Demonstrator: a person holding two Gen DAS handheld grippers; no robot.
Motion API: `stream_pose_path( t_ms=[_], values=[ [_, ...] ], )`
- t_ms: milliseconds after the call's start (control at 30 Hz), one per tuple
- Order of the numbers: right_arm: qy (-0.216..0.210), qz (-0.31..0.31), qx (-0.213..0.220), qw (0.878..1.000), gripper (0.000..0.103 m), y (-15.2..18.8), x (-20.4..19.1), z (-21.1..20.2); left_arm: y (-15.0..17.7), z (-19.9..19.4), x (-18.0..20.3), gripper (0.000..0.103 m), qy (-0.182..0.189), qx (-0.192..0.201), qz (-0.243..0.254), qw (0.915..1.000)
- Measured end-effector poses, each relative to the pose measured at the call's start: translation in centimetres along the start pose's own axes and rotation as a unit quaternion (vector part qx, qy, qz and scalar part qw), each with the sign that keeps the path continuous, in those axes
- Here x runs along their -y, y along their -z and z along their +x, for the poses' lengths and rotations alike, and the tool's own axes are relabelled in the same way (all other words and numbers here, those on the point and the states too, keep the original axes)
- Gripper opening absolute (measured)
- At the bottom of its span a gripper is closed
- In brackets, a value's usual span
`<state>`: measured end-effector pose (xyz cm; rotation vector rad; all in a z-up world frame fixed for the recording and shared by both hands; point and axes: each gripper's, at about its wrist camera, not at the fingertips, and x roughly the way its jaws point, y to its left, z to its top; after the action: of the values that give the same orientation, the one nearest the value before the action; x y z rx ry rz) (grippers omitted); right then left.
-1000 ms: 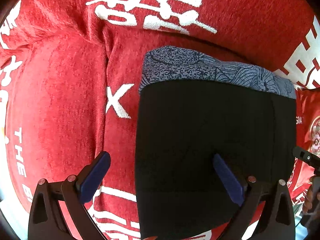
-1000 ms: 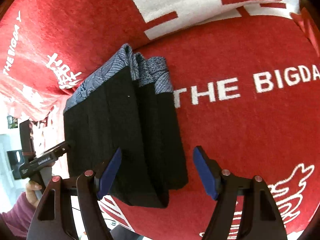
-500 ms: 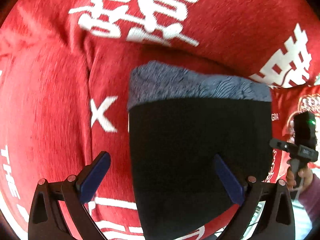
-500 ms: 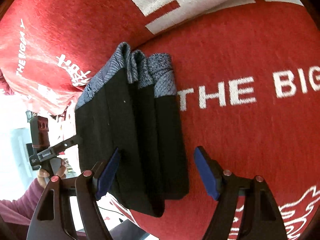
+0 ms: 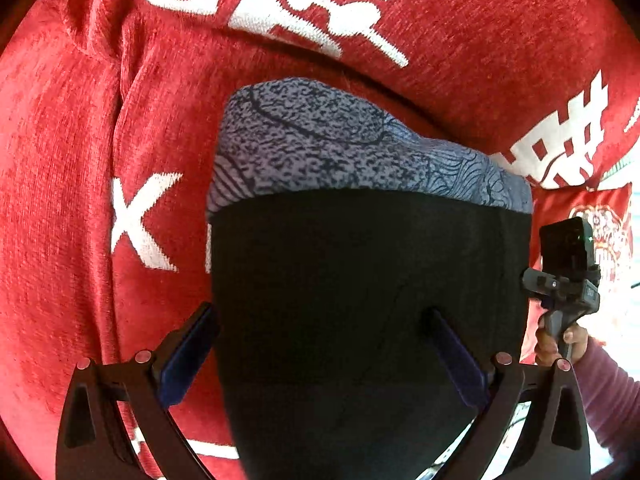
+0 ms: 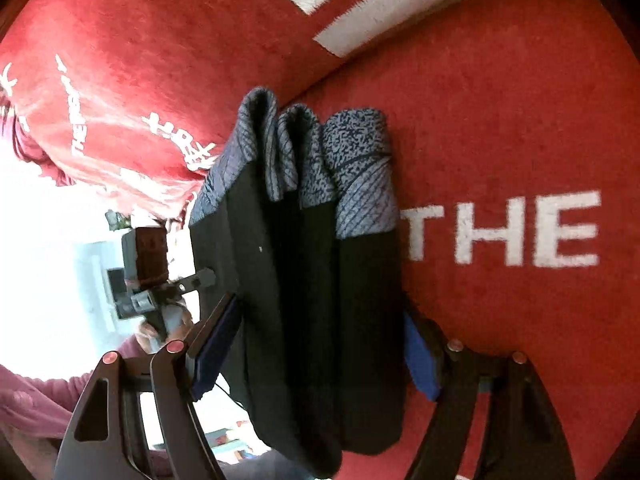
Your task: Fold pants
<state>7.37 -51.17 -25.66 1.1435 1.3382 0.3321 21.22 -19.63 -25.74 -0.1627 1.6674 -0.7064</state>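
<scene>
Folded black pants (image 5: 360, 280) with a blue-grey patterned band (image 5: 340, 152) lie on a red cover. My left gripper (image 5: 320, 360) hangs low over their near end. Its jaws are closing. The left pad sits at the pants' left edge, the right pad over the black cloth, and neither pinches it. In the right wrist view the pants (image 6: 312, 260) show as a stack of several layers seen from the side. My right gripper (image 6: 316, 348) straddles that stack, one pad on each flank, still open.
The red plush cover (image 5: 80, 160) with white lettering (image 6: 504, 232) spreads under and behind the pants. A hand (image 5: 560, 340) in a pink sleeve holds the other gripper's handle at the right edge. A bright room shows beyond the cover's left edge (image 6: 60, 240).
Both grippers have tipped downward and sunk toward the pants. The stack now fills the gap between the right gripper's fingers. The left fingers have drawn in slightly.
</scene>
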Motion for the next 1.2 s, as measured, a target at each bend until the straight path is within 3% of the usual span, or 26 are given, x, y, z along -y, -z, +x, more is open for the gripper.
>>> stream_pose_path(
  t_ms=[67, 133, 233, 400, 667, 833, 900, 967, 1033, 1200],
  values=[
    [0.015, 0.004, 0.002, 1.000, 0.070, 0.0, -0.1, -0.1, 0.3, -0.5, 0.9, 0.079, 0.015, 0.017, 0.000, 0.9997],
    [0.018, 0.002, 0.004, 1.000, 0.057, 0.2, -0.6, 0.0, 0.6, -1.2, 1.9, 0.072, 0.002, 0.027, 0.009, 0.9996],
    [0.003, 0.007, 0.015, 1.000, 0.046, 0.6, -1.3, -0.7, 1.1, -2.8, 2.7, 0.065, -0.008, 0.038, 0.016, 0.9991],
    [-0.027, 0.001, 0.014, 1.000, 0.044, 2.1, -2.9, -1.5, 2.2, -5.6, 3.4, 0.064, -0.011, 0.047, 0.027, 0.9985],
    [-0.050, 0.014, 0.009, 0.999, 0.044, 7.3, -4.4, -2.0, 7.3, -8.7, 3.8, 0.064, -0.019, 0.043, 0.021, 0.9987],
    [-0.033, 0.019, 0.009, 0.999, 0.044, 10.3, -4.1, -1.0, 10.3, -7.1, 3.0, 0.064, -0.037, 0.038, 0.016, 0.9985],
    [-0.021, 0.023, 0.005, 0.999, 0.044, 10.8, -3.6, 0.0, 10.9, -5.9, 2.1, 0.065, -0.050, 0.033, 0.018, 0.9981],
    [0.014, 0.013, 0.003, 1.000, 0.044, 10.9, -2.8, 1.1, 11.2, -5.0, 1.0, 0.090, -0.072, 0.045, 0.020, 0.9962],
    [0.042, 0.000, 0.008, 0.999, 0.053, 10.9, -2.1, 1.1, 11.0, -4.4, 0.2, 0.103, -0.089, 0.057, 0.016, 0.9943],
    [0.131, -0.055, 0.012, 0.990, 0.067, 10.8, -3.5, 1.0, 10.8, -4.4, 0.4, 0.103, -0.102, 0.053, 0.017, 0.9932]
  ],
)
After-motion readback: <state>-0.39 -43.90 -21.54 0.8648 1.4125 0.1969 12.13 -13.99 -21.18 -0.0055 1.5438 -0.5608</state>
